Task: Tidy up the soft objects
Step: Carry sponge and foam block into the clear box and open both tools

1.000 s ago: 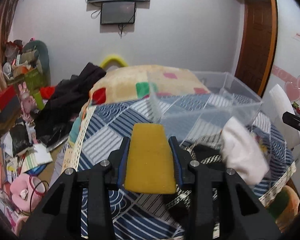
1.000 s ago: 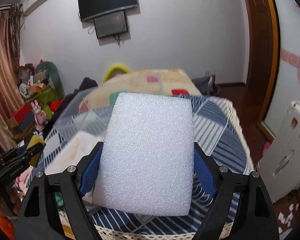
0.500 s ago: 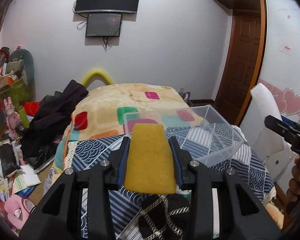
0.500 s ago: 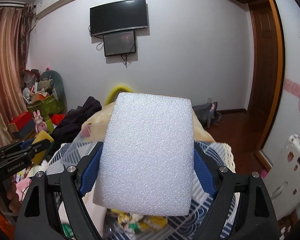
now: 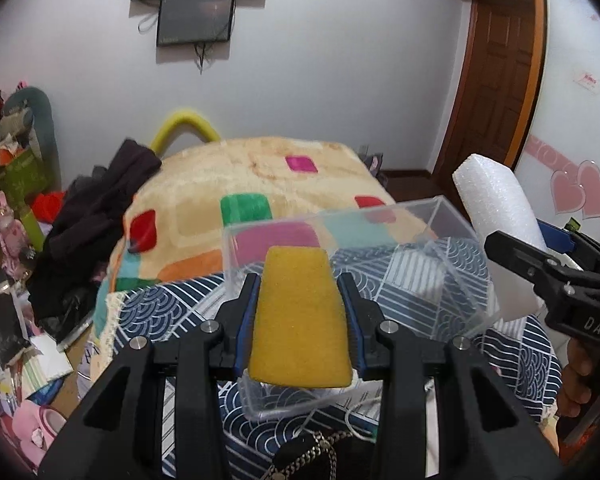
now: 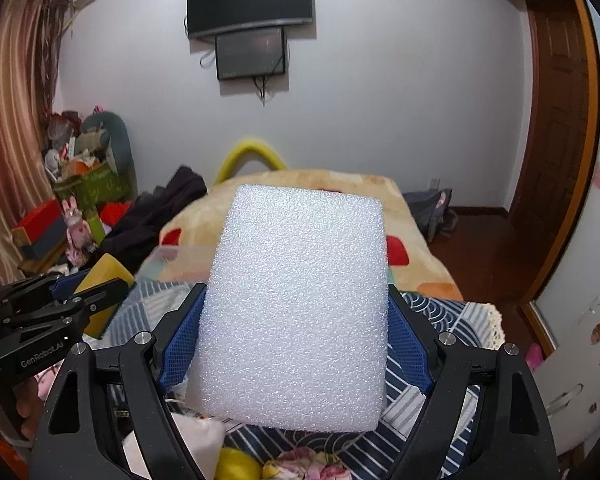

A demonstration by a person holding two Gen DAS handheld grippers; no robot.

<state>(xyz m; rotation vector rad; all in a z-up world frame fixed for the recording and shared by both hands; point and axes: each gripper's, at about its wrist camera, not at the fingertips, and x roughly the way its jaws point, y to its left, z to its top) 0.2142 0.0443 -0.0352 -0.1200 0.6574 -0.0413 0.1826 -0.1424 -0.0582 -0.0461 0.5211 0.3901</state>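
My left gripper (image 5: 299,300) is shut on a yellow sponge (image 5: 298,320), held in the air in front of a clear plastic box (image 5: 432,280) that lies on the blue patterned cloth. My right gripper (image 6: 296,308) is shut on a white foam block (image 6: 296,304). In the left wrist view the foam block (image 5: 496,228) and right gripper show at the right, beside the box. In the right wrist view the yellow sponge (image 6: 104,292) and left gripper show at the left.
A bed with a beige patchwork blanket (image 5: 252,184) lies behind the box. Dark clothes (image 5: 96,216) are heaped at its left. Clutter fills the left floor (image 5: 16,320). A wooden door (image 5: 496,80) stands at the right. Small soft items (image 6: 236,464) lie below the foam block.
Both grippers tilted up and then a little down; the clear box now sits closer, just beyond the yellow sponge. The right gripper with the foam block came nearer the box. Both grips held.
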